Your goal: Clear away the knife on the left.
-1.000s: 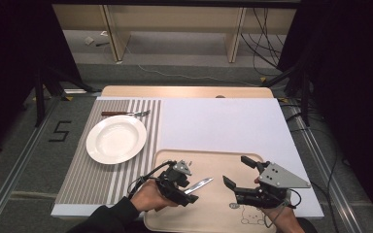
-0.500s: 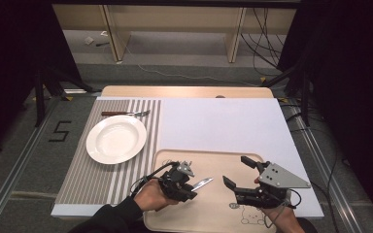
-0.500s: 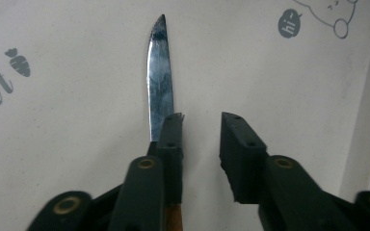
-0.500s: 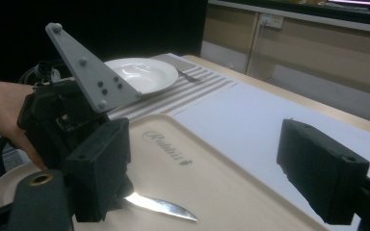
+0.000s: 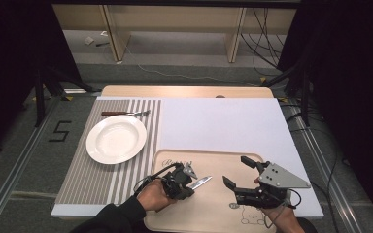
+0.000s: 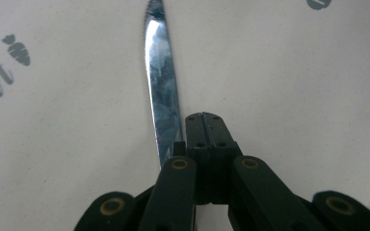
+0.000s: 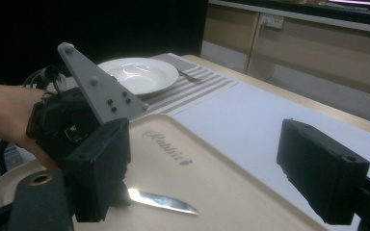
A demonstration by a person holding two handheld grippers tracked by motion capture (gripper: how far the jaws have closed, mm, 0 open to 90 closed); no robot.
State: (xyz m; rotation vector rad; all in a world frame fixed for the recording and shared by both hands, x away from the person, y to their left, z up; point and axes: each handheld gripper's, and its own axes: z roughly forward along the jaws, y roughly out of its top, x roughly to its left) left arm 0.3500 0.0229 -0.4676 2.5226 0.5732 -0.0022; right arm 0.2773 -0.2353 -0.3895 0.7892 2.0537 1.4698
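Knife (image 6: 163, 91) beside closed left fingers (image 6: 207, 139), over tray (image 5: 223, 213)

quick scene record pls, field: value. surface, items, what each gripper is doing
surface: table under a white sheet, striped placemat at left
tray: beige tray at the near edge
plate: white plate on the placemat, nothing on it
fork: fork beyond the plate
left gripper: left gripper shut on knife, blade over the tray
right gripper: right gripper open, holding nothing, over the tray
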